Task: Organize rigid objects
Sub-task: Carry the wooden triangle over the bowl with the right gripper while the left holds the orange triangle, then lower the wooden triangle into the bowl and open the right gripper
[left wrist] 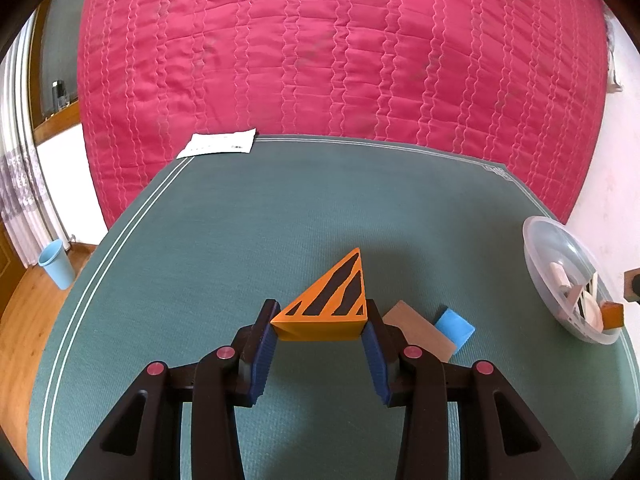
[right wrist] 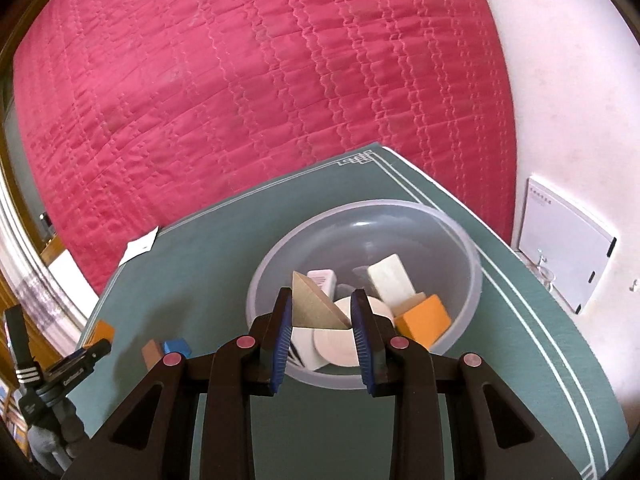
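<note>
Red quilt [left wrist: 320,48] is filling the bkgd, green mat [left wrist: 240,240] lying in front of it. Clear bowl [right wrist: 460,264] is sitting at mat's right side w/ several blocks inside. L gripper [left wrist: 322,328] is clamping orange striped wedge [left wrist: 332,300] on the mat, brown block [left wrist: 420,328] and blue block [left wrist: 454,326] lying just beside it. R gripper [right wrist: 320,316] is gripping tan wedge [right wrist: 312,308] over the bowl.
</note>
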